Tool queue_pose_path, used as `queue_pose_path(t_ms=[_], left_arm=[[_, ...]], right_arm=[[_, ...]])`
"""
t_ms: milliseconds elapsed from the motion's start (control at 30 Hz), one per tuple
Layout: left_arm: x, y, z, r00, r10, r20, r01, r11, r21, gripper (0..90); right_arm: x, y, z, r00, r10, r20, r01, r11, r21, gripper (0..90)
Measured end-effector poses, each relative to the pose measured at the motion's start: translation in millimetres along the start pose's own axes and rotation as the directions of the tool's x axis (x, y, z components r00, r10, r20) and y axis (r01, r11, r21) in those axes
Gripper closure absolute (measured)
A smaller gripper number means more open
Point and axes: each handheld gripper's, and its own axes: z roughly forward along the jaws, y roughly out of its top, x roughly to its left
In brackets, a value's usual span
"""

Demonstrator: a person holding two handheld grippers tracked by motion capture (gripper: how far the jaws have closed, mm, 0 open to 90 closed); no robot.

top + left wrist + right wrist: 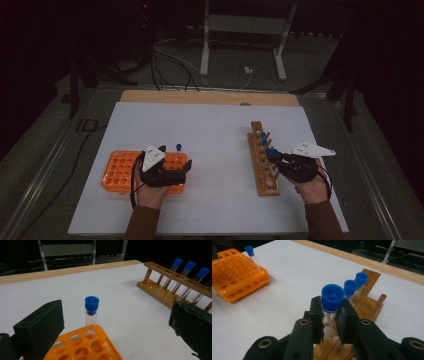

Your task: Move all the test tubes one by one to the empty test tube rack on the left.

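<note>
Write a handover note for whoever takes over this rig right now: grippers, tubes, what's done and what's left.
Left gripper: open, over the orange rack, fingers either side of the one blue-capped tube standing in its corner hole.
Right gripper: shut on a blue-capped tube in the wooden rack; two more capped tubes stand behind it.
Done, apparently: one tube in the orange rack.
Left, likely: lift the gripped tube across, then the other two.

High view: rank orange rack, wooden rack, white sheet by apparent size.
1. White sheet, largest by far.
2. and 3. Orange rack and wooden rack: look alike in extent, and the left claw covers part of the orange one, so unranked.
</note>
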Motion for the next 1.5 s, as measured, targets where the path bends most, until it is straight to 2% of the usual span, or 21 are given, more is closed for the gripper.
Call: queue_pose_path(t_ms=[133,267,467,600,933,1100,1267,1367,1500], left_arm=[[-1.5,2.0,-1.1,1.0000,0.001,0.006,-0.001,1.0000,-0.009,0.5],[-3.8,4.6,-2.5,0.9999,0.002,0.013,-0.002,0.9998,-0.019,0.5],[-9.9,9.2,-4.1,0.9996,0.026,0.013,-0.025,0.9992,-0.030,0.5],[-17.2,12.7,-3.3,0.9987,0.046,0.021,-0.045,0.9985,-0.033,0.5],[-43.8,19.8,7.9,0.9921,0.100,0.076,-0.099,0.9948,-0.025,0.5],[-58.5,22.1,18.1,0.9870,0.120,0.107,-0.119,0.9928,-0.017,0.5],[-75.6,24.1,30.3,0.9794,0.149,0.137,-0.148,0.9889,-0.010,0.8],[-84.2,23.9,38.0,0.9759,0.156,0.153,-0.156,0.9877,-0.011,0.9],[-95.7,18.1,48.5,0.9748,0.150,0.165,-0.152,0.9884,-0.005,1.1]], right_arm=[[-1.2,5.1,-6.8,0.9998,0.017,-0.007,-0.017,1.000,-0.021,77.1],[0.6,12.0,-13.3,0.9999,0.010,-0.009,-0.010,0.999,-0.049,77.1],[6.3,17.2,-17.3,1.0000,-0.003,0.007,0.003,0.998,-0.068,77.2],[9.4,20.5,-20.3,1.0000,-0.002,-0.001,0.002,0.996,-0.086,77.1],[22.8,22.8,-10.1,0.9984,-0.014,-0.056,0.010,0.997,-0.072,77.1],[29.0,22.6,-3.0,0.9968,-0.018,-0.077,0.014,0.998,-0.060,76.9],[32.2,21.7,3.0,0.9949,-0.008,-0.101,0.003,0.999,-0.051,76.8],[34.9,21.0,5.8,0.9932,-0.004,-0.116,-0.001,0.999,-0.046,76.8],[38.7,20.6,9.3,0.9919,-0.006,-0.127,0.001,0.999,-0.038,76.8]])
